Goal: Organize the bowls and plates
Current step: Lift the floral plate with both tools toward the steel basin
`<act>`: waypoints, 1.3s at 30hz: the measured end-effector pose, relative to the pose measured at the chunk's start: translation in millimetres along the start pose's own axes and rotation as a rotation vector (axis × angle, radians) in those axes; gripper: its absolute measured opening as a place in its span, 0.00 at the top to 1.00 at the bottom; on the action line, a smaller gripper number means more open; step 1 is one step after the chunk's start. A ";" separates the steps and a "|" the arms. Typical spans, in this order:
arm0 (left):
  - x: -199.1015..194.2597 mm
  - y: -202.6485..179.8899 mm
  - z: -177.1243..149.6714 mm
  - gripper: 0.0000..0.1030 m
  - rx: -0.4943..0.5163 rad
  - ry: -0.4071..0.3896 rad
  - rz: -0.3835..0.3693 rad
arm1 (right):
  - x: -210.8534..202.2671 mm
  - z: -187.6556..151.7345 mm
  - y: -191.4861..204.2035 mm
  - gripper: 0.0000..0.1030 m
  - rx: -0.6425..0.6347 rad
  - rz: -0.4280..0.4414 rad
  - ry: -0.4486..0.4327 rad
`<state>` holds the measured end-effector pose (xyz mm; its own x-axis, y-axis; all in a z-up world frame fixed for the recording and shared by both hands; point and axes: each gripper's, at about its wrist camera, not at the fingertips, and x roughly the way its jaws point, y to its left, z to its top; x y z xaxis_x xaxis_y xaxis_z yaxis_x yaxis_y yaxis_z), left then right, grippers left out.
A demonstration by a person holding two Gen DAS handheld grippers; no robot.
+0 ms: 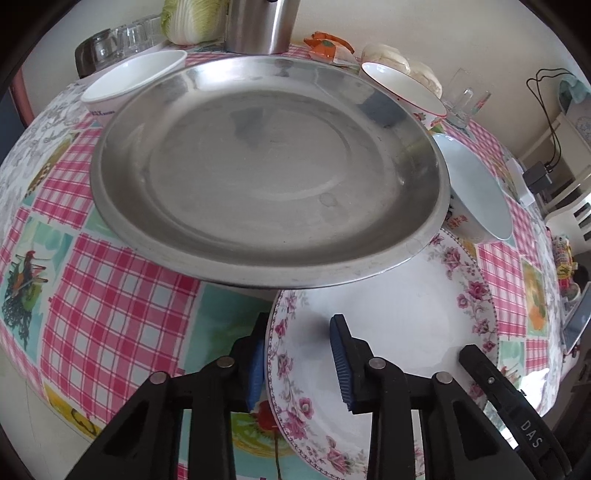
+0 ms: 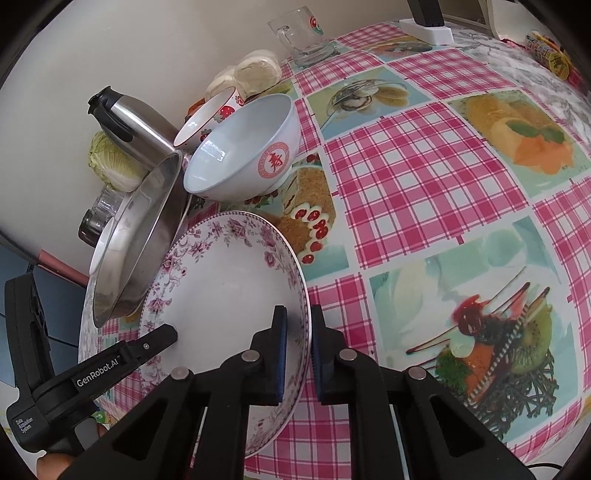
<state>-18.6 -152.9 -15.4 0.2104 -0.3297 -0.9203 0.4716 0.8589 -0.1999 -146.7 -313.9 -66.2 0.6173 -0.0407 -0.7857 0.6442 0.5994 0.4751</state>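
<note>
A white floral plate (image 1: pixel 399 325) (image 2: pixel 229 288) lies near the table's front edge. My left gripper (image 1: pixel 300 332) straddles its left rim, one blue pad against the outside and the other on the inner wall. My right gripper (image 2: pixel 298 314) is shut on the opposite rim, which sits pinched between its pads. A steel plate (image 1: pixel 266 170) (image 2: pixel 144 229) leans over the floral plate's far edge. Behind stand a white bowl with a red emblem (image 1: pixel 476 192) (image 2: pixel 240 155), a strawberry-patterned bowl (image 1: pixel 402 85) (image 2: pixel 207 114) and a plain white bowl (image 1: pixel 133 77).
A steel kettle (image 1: pixel 258 26) (image 2: pixel 136 125), a cabbage (image 1: pixel 192 18), drinking glasses (image 1: pixel 122 37), steamed buns (image 2: pixel 255 70) and a glass mug (image 2: pixel 303 37) crowd the back by the wall. The pink checked tablecloth (image 2: pixel 424 177) stretches to the right.
</note>
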 end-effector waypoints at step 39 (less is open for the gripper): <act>-1.5 -33.5 -21.0 0.71 0.060 0.096 -0.163 | -64.8 2.7 -48.5 0.90 0.134 0.033 -0.075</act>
<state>-52.7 -172.9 -14.3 0.0456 -0.4211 -0.9059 0.5432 0.7715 -0.3313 -216.7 -342.5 -37.2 0.6680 -0.0855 -0.7392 0.6744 0.4893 0.5529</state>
